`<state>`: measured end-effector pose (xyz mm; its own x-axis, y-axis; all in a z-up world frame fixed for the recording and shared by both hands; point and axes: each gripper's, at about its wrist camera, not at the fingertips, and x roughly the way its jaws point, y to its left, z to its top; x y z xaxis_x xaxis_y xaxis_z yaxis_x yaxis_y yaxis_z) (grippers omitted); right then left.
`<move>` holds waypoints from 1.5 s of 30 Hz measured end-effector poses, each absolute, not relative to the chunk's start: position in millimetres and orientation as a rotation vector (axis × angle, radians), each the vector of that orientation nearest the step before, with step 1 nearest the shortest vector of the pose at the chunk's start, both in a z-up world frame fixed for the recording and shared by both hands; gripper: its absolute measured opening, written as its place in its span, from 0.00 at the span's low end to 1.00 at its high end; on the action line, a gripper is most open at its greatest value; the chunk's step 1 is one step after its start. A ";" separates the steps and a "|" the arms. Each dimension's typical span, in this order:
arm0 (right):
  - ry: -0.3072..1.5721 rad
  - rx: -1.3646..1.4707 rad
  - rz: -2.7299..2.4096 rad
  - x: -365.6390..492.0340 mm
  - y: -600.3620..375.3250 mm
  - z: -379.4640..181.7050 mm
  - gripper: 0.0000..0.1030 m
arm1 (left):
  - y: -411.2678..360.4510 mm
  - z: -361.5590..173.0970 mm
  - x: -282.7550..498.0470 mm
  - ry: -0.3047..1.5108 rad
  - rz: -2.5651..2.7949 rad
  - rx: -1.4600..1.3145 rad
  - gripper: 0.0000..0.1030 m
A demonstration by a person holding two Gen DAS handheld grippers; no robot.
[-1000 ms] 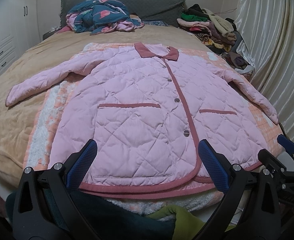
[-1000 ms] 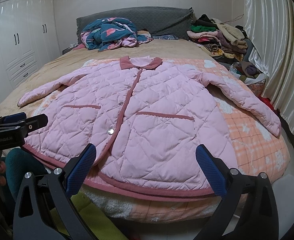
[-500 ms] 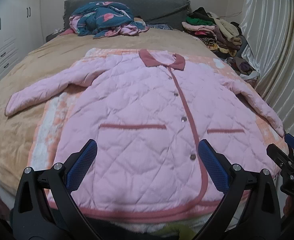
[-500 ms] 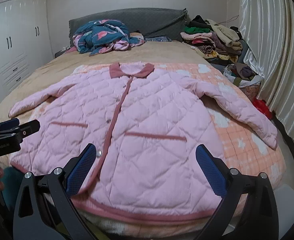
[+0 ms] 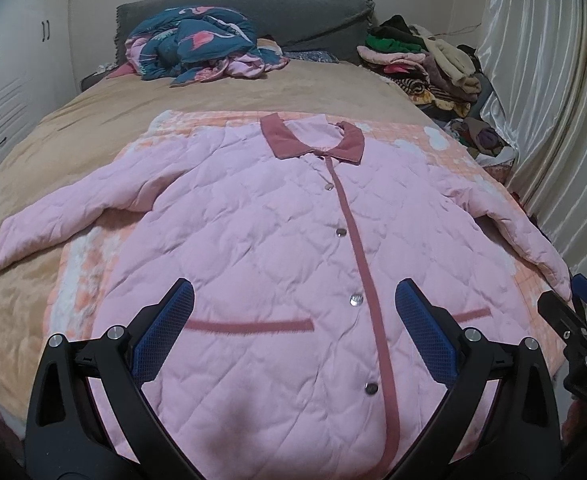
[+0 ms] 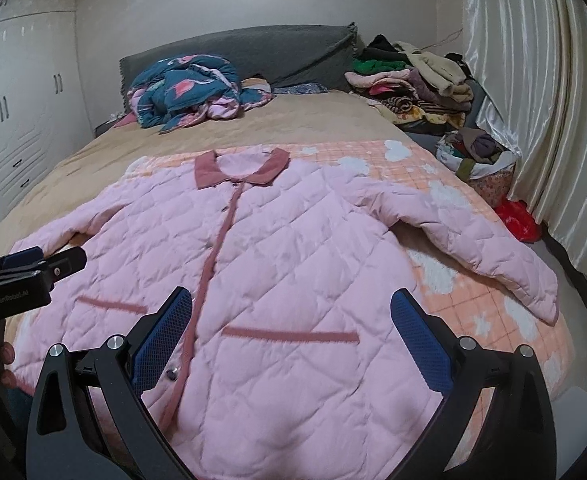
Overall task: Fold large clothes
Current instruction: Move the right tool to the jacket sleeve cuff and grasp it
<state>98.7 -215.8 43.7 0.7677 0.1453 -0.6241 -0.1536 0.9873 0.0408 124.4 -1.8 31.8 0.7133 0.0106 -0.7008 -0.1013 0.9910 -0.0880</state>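
Note:
A pink quilted jacket (image 5: 277,248) with a dark pink collar, front band and pocket trims lies flat, front up and buttoned, on the bed, sleeves spread to both sides. It also shows in the right wrist view (image 6: 293,280). My left gripper (image 5: 293,328) is open and empty, above the jacket's lower front near the left pocket. My right gripper (image 6: 291,336) is open and empty, above the right pocket. The right gripper also shows at the right edge of the left wrist view (image 5: 573,312); the left gripper also shows at the left edge of the right wrist view (image 6: 29,268).
The jacket rests on an orange checked blanket (image 6: 453,184) over a tan bedspread (image 5: 73,148). A blue and pink bundle (image 5: 197,48) lies by the grey headboard (image 5: 293,8). Piled clothes (image 6: 413,88) and a bag (image 6: 481,160) stand right, beside curtains (image 6: 533,80). White wardrobes (image 6: 21,100) stand left.
Both grippers have moved forward and up over the jacket; its hem has dropped out of view below the fingers. Both stay open. The jacket has not moved.

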 end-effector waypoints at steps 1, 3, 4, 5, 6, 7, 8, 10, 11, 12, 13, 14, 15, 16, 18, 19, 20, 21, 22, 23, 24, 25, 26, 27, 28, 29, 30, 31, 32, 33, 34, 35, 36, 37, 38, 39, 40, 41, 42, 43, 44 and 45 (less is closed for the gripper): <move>0.679 -0.007 0.155 105.2 -218.0 43.3 0.96 | -3.5 31.5 128.7 0.778 0.058 -0.123 0.92; 0.681 0.003 0.145 113.4 -221.2 42.9 0.96 | -7.7 30.9 139.3 0.782 0.052 -0.121 0.92; 0.681 0.007 0.135 119.1 -223.3 42.3 0.96 | -9.9 30.9 143.4 0.782 0.045 -0.120 0.92; 0.680 0.010 0.128 122.9 -225.6 41.9 0.96 | -11.9 31.3 148.9 0.778 0.034 -0.122 0.92; 0.681 0.014 0.123 126.8 -228.1 41.5 0.96 | -13.6 31.2 152.2 0.776 0.029 -0.122 0.92; 0.687 0.024 0.116 132.3 -231.1 40.3 0.96 | -15.2 31.5 156.0 0.777 0.024 -0.120 0.92; 0.692 0.034 0.113 136.2 -233.5 39.3 0.96 | -17.3 31.7 161.6 0.780 0.020 -0.118 0.92; 0.699 0.050 0.096 146.3 -239.7 37.1 0.96 | -20.8 32.4 171.2 0.786 0.012 -0.114 0.92; 0.698 0.051 0.088 148.8 -242.0 36.1 0.96 | -22.8 32.8 176.5 0.786 0.009 -0.110 0.92; 0.698 0.056 0.078 153.0 -244.9 35.0 0.96 | -24.2 33.1 181.5 0.786 0.007 -0.107 0.92; 0.700 0.064 0.070 157.1 -248.1 33.9 0.96 | -25.7 33.3 185.5 0.786 0.005 -0.105 0.92; 0.707 0.081 0.060 163.0 -253.4 32.2 0.96 | -26.9 33.2 191.4 0.790 0.004 -0.103 0.92; 0.713 0.095 0.044 168.1 -258.5 30.4 0.96 | -28.4 32.8 195.8 0.792 -0.001 -0.100 0.92; 0.715 0.107 0.029 173.4 -263.9 28.7 0.96 | -30.5 32.4 199.4 0.794 -0.005 -0.097 0.92; 0.718 0.122 0.001 180.9 -273.2 26.2 0.96 | -33.3 30.9 209.9 0.801 -0.012 -0.090 0.92; 0.726 0.136 -0.018 186.5 -279.9 23.3 0.96 | -34.6 29.8 215.3 0.805 -0.014 -0.087 0.92; 0.734 0.150 -0.028 190.9 -285.4 21.1 0.96 | -35.4 29.2 219.3 0.807 -0.015 -0.085 0.92; 0.737 0.158 -0.044 194.6 -290.6 18.9 0.96 | -36.0 27.9 223.8 0.809 -0.014 -0.083 0.92; 0.738 0.161 -0.059 197.1 -294.8 17.2 0.96 | -36.9 26.5 228.4 0.811 -0.012 -0.081 0.92; 0.739 0.167 -0.080 201.3 -301.6 14.4 0.96 | -38.2 24.6 233.8 0.816 -0.011 -0.078 0.92; 0.745 0.179 -0.095 205.4 -308.9 11.3 0.96 | -39.8 23.0 238.6 0.820 -0.008 -0.075 0.92; 0.752 0.194 -0.105 208.4 -315.0 8.6 0.96 | -41.7 21.5 242.9 0.825 -0.006 -0.072 0.92; 0.762 0.224 -0.124 212.7 -324.9 4.4 0.96 | -43.8 19.5 247.7 0.830 -0.007 -0.069 0.92; 0.767 0.244 -0.138 215.9 -332.6 1.2 0.96 | -45.4 17.9 252.5 0.834 -0.008 -0.067 0.92; 0.773 0.266 -0.158 219.5 -342.2 -3.3 0.96 | -47.3 16.1 256.7 0.839 -0.009 -0.064 0.92; 0.779 0.277 -0.179 222.0 -348.1 -6.8 0.96 | -49.9 14.0 262.5 0.841 -0.007 -0.060 0.92; 0.786 0.294 -0.201 224.7 -356.0 -11.0 0.96 | -51.3 12.2 266.9 0.843 -0.005 -0.055 0.92; 0.792 0.320 -0.216 227.4 -364.8 -15.5 0.96 | -53.1 10.2 271.7 0.846 -0.003 -0.050 0.92; 0.797 0.335 -0.236 229.5 -371.4 -19.8 0.96 | -54.2 8.5 275.4 0.849 -0.004 -0.048 0.92; 0.804 0.345 -0.252 231.5 -376.2 -23.3 0.96 | -56.1 6.4 279.0 0.853 -0.008 -0.044 0.92; 0.813 0.365 -0.266 233.9 -382.1 -27.4 0.96 | -58.8 3.3 283.7 0.857 -0.009 -0.034 0.92; 0.820 0.399 -0.274 236.5 -390.4 -32.8 0.96 | -60.9 1.1 287.0 0.858 -0.014 -0.025 0.92; 0.827 0.429 -0.282 238.9 -397.4 -37.6 0.96 | -64.0 -1.9 290.9 0.860 -0.026 -0.013 0.92; 0.841 0.462 -0.305 242.0 -406.4 -44.0 0.96 | -66.6 -5.9 294.8 0.867 -0.034 -0.004 0.92; 0.846 0.494 -0.317 244.4 -414.4 -49.0 0.96 | -68.0 -9.6 298.3 0.878 -0.040 0.002 0.92; 0.849 0.527 -0.328 246.4 -423.5 -54.0 0.96 | -69.7 -13.3 302.2 0.889 -0.046 0.009 0.92; 0.852 0.543 -0.342 247.4 -429.1 -56.7 0.96 | -70.2 -17.3 305.7 0.899 -0.048 0.014 0.92; 0.853 0.567 -0.362 248.8 -437.5 -61.6 0.96 | -70.5 -22.1 310.3 0.910 -0.046 0.016 0.92; 0.854 0.590 -0.371 251.1 -444.1 -66.0 0.96 | -70.9 -25.9 314.7 0.920 -0.042 0.017 0.92; 0.860 0.619 -0.383 252.2 -451.6 -70.6 0.96 | -69.8 -30.5 319.4 0.931 -0.036 0.015 0.92; 0.862 0.677 -0.388 252.6 -462.2 -77.5 0.96 | -69.2 -33.4 322.9 0.936 -0.030 0.014 0.92; 0.862 0.721 -0.391 252.5 -469.7 -82.2 0.96 | -68.1 -35.8 325.6 0.940 -0.024 0.014 0.92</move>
<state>252.5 -469.7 -82.2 0.6025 -0.0291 -0.7976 0.5809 0.7014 0.4131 325.6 -68.1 -35.8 0.5897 -0.0148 -0.8075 0.0269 0.9996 0.0013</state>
